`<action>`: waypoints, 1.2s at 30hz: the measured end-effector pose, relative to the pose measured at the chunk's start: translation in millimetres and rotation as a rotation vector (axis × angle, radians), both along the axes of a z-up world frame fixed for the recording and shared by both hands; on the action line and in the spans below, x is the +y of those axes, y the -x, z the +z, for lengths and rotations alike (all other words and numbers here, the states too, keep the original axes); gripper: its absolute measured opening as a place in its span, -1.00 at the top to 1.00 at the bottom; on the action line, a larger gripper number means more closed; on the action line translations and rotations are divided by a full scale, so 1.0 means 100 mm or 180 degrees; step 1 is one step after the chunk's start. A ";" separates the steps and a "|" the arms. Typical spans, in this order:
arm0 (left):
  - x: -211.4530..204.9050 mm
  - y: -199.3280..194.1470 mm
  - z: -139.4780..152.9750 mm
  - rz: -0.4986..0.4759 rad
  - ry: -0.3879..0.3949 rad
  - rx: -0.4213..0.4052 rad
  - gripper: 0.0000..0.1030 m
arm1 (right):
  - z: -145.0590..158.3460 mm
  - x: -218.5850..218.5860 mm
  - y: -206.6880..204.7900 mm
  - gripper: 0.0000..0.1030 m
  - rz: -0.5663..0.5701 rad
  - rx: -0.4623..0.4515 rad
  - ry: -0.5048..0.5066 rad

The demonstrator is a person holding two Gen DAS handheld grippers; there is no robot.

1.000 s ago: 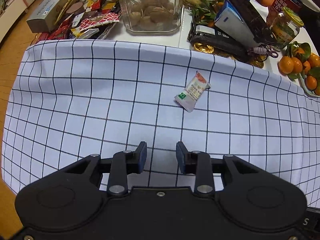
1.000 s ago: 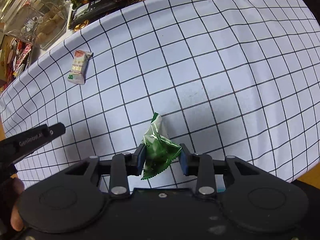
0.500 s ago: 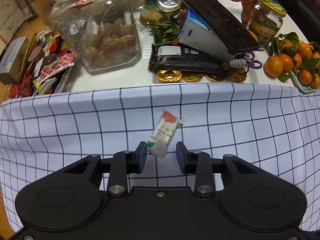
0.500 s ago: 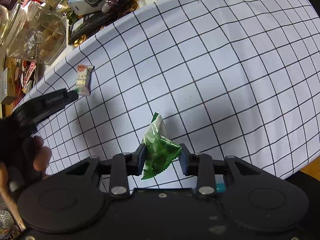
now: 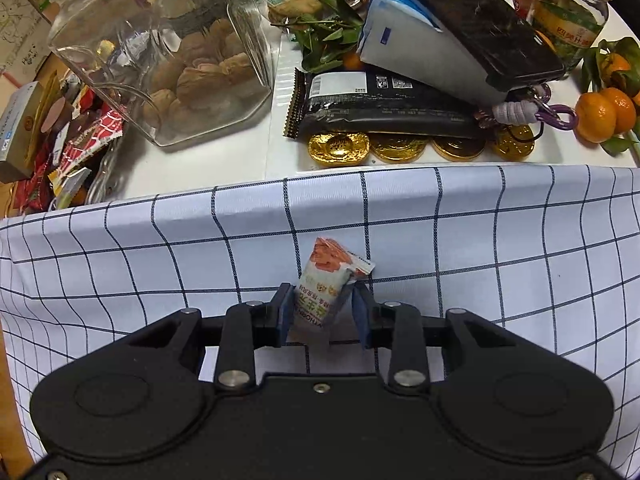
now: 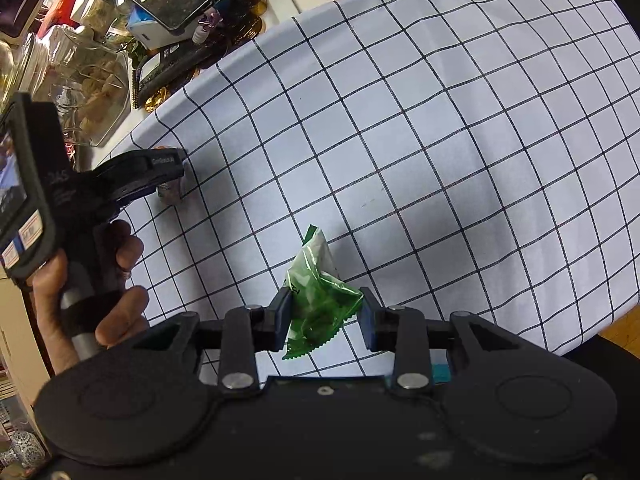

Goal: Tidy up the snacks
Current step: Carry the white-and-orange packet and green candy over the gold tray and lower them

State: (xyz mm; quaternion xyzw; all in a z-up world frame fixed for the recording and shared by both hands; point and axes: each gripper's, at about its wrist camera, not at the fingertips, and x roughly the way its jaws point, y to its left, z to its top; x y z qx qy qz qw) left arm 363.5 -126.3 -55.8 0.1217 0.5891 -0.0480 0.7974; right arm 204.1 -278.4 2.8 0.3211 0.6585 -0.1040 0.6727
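Note:
A small white and orange snack packet point(image 5: 324, 280) sits on the checked cloth point(image 5: 480, 260), tipped up between the fingers of my left gripper point(image 5: 324, 304). The jaws are closing on it, and both pads touch its sides. In the right wrist view the left gripper point(image 6: 172, 168) points down at the cloth's far left edge, with the packet point(image 6: 170, 196) only partly visible under it. My right gripper point(image 6: 324, 316) is shut on a crumpled green transparent snack packet point(image 6: 316, 300), held above the near part of the cloth point(image 6: 440, 140).
Past the cloth stand a glass jar of walnuts point(image 5: 168, 52), a black snack pack point(image 5: 380, 108), gold foil coins point(image 5: 400, 148), a phone point(image 5: 480, 20) and tangerines point(image 5: 604, 112). Loose red wrappers point(image 5: 72, 148) are piled at the far left. A person's hand point(image 6: 116, 280) holds the left gripper.
The left gripper moved forward and down over the white and orange packet, and its jaws narrowed onto it, tipping it up. The right gripper kept the green packet and barely moved.

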 end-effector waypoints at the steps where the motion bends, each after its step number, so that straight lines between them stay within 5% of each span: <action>1: 0.01 0.00 0.00 0.0017 0.0006 0.0004 0.34 | 0.00 0.00 0.00 0.31 0.0001 0.0002 0.0000; 12: 0.23 0.24 0.40 0.0327 0.0432 0.0234 0.51 | -0.05 -0.01 -0.02 0.31 -0.0043 0.0059 0.0098; 24: 0.52 1.42 0.86 0.0291 0.0368 0.0481 0.51 | -0.11 -0.05 0.00 0.31 -0.0055 0.0051 0.0293; 29: 0.67 1.99 0.88 0.0348 0.0427 0.0550 0.51 | 0.00 0.02 0.07 0.31 0.0141 -0.0260 0.0245; 36: 0.78 2.64 0.89 0.0398 0.0510 0.0555 0.51 | 0.41 0.19 0.44 0.31 0.0551 -0.1097 0.0585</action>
